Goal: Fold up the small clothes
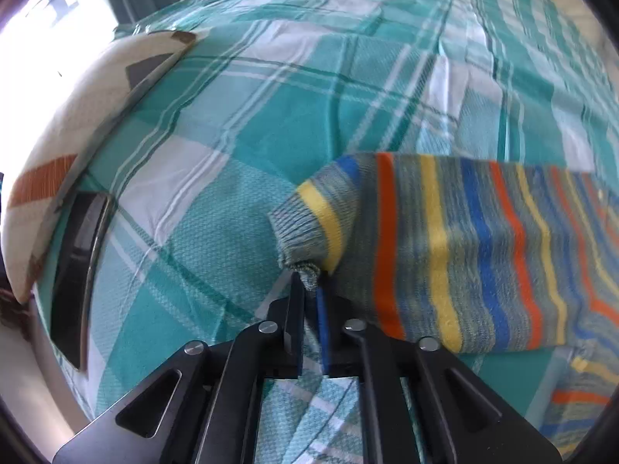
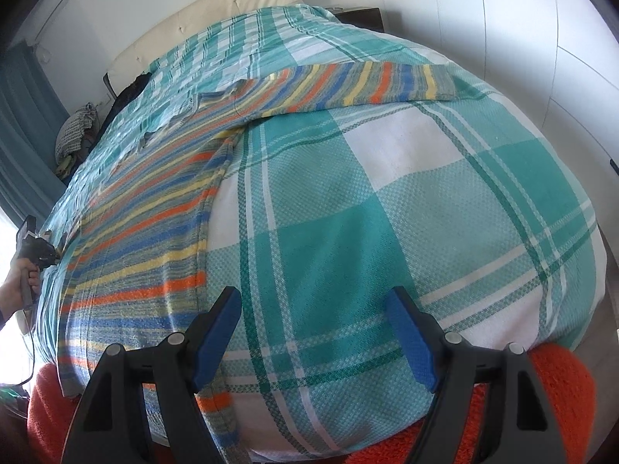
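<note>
Left gripper [image 1: 311,290] was pinching the sleeve cuff [image 1: 309,270] of the striped sweater [image 2: 154,232] – laid flat on the plaid bedspread [image 2: 387,212]. Mid-fold imo, sleeve prob needs carrying inward next. Right gripper [image 2: 313,332] hung w/ jaws wide apart, holding nothing – beside the hem.

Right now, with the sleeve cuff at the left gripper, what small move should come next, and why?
Probably carry the cuff inward over the striped sweater. The left gripper pinches a bunch of cuff ribbing, the sleeve lies stretched off the body, and the right gripper hangs open over bare bedspread.
</note>
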A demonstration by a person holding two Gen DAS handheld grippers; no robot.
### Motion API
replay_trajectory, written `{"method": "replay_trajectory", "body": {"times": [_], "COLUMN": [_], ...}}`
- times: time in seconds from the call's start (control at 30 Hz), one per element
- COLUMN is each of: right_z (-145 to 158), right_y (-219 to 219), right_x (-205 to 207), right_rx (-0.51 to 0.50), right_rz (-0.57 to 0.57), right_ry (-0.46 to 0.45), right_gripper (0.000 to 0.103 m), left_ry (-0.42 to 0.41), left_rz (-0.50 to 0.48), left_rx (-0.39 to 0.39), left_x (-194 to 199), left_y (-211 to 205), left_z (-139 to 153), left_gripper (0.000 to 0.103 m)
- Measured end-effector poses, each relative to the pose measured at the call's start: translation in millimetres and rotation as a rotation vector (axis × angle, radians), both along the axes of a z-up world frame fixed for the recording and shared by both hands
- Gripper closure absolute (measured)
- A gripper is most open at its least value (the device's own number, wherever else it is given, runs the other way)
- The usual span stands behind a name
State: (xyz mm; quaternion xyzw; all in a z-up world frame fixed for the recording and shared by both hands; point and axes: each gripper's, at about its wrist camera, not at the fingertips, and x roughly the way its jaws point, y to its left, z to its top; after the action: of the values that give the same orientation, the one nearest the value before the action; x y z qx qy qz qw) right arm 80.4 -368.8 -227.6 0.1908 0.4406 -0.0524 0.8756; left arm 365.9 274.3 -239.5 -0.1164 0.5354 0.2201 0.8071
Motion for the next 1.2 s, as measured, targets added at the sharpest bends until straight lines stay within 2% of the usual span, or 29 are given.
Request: {"method": "replay_trajectory", "body": {"times": [0.03,0.1,0.13,0.2,0.27,0.33,0.43,0.5,0.53,0.57,0.6,0.63,0.67,0.73,0.8,0.9,0.97,1.0,1.03,1.07,1.1,1.13,1.17,1.2], "right_z": [0,3,5,8,10,12,9,-3,-10,-15,-16,-14,-8,7,12,-20,-34,-33,-29,-25,-20,-14,-8,-3], "right_y": [-1,-7,-12,-20,-21,-10,16,33,42,48,50,48,43,40,42,50,47,46,45,44,41,40,40,40], "right_x": [0,-2,-4,-6,-4,3,17,28,33,36,36,35,32,26,23,27,29,29,28,25,21,16,10,7], "right_rx": [0.004,0.023,0.038,0.078,0.148,0.235,0.308,0.306,0.284,0.25,0.227,0.236,0.243,0.214,0.167,0.145,0.187,0.205,0.216,0.23,0.235,0.233,0.232,0.231], "right_rz": [-0.001,-0.017,-0.032,-0.04,0.001,0.115,0.27,0.338,0.375,0.407,0.419,0.419,0.408,0.412,0.418,0.395,0.341,0.318,0.305,0.302,0.302,0.303,0.309,0.317], "right_ry": [0.001,-0.01,-0.017,-0.016,0.0,0.027,0.076,0.151,0.191,0.217,0.23,0.238,0.239,0.234,0.247,0.326,0.32,0.314,0.301,0.286,0.278,0.271,0.264,0.26], "right_gripper": [0.026,0.026,0.026,0.026,0.026,0.027,0.036,0.048,0.068,0.098,0.098,0.098,0.098,0.098,0.098,0.099,0.099,0.099,0.091,0.078,0.068,0.049,0.043,0.043], "left_ry": [-0.013,-0.042,-0.07,-0.105,-0.098,-0.061,0.008,0.046,0.044,0.04,0.061,0.075,0.082,0.102,0.157,0.141,0.102,0.077,0.054,0.031,0.007,-0.027,-0.055,-0.055], "left_rz": [0.012,0.034,0.018,-0.075,-0.22,-0.374,-0.551,-0.639,-0.684,-0.708,-0.731,-0.725,-0.714,-0.723,-0.714,-0.687,-0.659,-0.648,-0.637,-0.626,-0.62,-0.619,-0.628,-0.645], "left_rx": [-0.022,-0.045,-0.041,-0.069,-0.157,-0.228,-0.241,-0.194,-0.109,-0.095,-0.161,-0.195,-0.193,-0.151,-0.12,-0.127,-0.148,-0.159,-0.167,-0.187,-0.208,-0.232,-0.255,-0.268], "left_x": [-3,-24,-38,-71,-108,-136,-164,-175,-185,-189,-192,-193,-200,-210,-218,-224,-228,-233,-236,-240,-245,-250,-258,-264], "left_y": [5,12,11,-1,-28,-61,-111,-142,-161,-167,-170,-170,-168,-167,-164,-159,-154,-147,-145,-142,-142,-141,-142,-143], "left_z": [3,17,26,40,43,38,20,8,6,6,7,9,14,14,-1,-8,0,6,12,18,23,30,34,36], "left_gripper": [0.07,0.046,0.046,0.046,0.045,0.043,0.041,0.04,0.05,0.069,0.101,0.103,0.103,0.103,0.103,0.103,0.103,0.099,0.084,0.07,0.045,0.033,0.031,0.031]}}
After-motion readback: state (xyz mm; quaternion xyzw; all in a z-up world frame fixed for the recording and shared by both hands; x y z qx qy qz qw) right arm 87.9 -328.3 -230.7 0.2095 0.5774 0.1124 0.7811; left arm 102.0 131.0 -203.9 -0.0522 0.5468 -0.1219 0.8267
